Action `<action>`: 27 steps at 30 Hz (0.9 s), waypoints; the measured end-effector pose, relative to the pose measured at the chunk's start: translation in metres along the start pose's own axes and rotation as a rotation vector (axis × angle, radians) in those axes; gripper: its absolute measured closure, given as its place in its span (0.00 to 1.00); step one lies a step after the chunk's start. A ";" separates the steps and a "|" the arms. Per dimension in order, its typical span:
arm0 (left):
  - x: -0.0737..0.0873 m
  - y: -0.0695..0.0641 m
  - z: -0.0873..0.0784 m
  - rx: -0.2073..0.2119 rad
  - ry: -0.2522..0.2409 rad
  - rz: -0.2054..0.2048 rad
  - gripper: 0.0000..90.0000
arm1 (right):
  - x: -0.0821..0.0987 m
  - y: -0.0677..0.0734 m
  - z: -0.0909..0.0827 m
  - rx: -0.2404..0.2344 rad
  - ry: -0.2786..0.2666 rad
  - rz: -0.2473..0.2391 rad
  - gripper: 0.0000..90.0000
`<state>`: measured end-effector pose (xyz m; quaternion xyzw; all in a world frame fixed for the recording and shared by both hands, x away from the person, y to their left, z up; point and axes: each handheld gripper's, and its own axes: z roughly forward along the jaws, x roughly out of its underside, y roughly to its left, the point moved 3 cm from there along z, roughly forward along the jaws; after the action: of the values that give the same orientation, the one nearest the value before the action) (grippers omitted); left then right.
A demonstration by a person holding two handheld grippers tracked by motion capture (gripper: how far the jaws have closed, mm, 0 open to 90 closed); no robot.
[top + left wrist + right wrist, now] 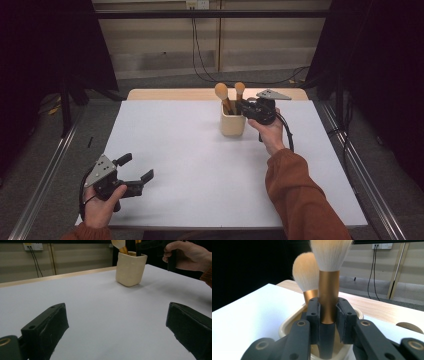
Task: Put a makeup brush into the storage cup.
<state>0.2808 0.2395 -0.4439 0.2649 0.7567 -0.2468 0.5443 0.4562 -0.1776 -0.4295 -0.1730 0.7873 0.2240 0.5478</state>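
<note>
A cream cup (pixel 233 125) (pixel 130 269) (pixel 287 326) stands at the back of the white table (pixel 200 165). Two makeup brushes with pale bristles and copper ferrules stand upright in it. My right gripper (pixel 245 106) (pixel 328 312) is shut on the nearer brush (pixel 240 90) (pixel 329 277), its pads clamping the copper ferrule just above the cup's rim. The other brush (pixel 221 92) (pixel 306 275) leans beside it, untouched. At the table's front left corner my left gripper (pixel 136 167) (pixel 117 327) is open, jaws wide apart with bare table between them.
A strip of wooden edge (pixel 165 94) runs along the table's far side. Dark curtains hang at both sides, and metal rails (pixel 45 175) flank the table. Cables (pixel 200 60) trail over the floor behind.
</note>
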 end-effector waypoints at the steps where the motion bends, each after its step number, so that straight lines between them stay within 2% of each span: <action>1: 0.000 0.000 0.000 -0.001 0.000 -0.001 0.04 | 0.001 0.000 0.000 -0.001 0.012 -0.013 0.83; 8: -0.001 -0.001 0.001 0.000 -0.001 0.000 0.04 | 0.005 -0.001 0.000 0.008 0.032 -0.001 0.82; 13: -0.001 0.001 0.003 -0.002 0.000 -0.002 0.04 | 0.006 -0.002 0.000 0.027 0.036 0.008 0.76; 21: -0.001 0.001 0.006 0.003 0.005 -0.003 0.04 | 0.005 -0.001 -0.002 0.061 0.030 0.002 0.48; 27: -0.001 0.000 0.007 0.008 0.002 -0.002 0.04 | 0.010 -0.004 -0.007 0.069 0.043 0.012 0.36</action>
<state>0.2859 0.2353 -0.4447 0.2666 0.7567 -0.2503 0.5420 0.4493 -0.1851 -0.4378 -0.1541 0.8071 0.1963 0.5351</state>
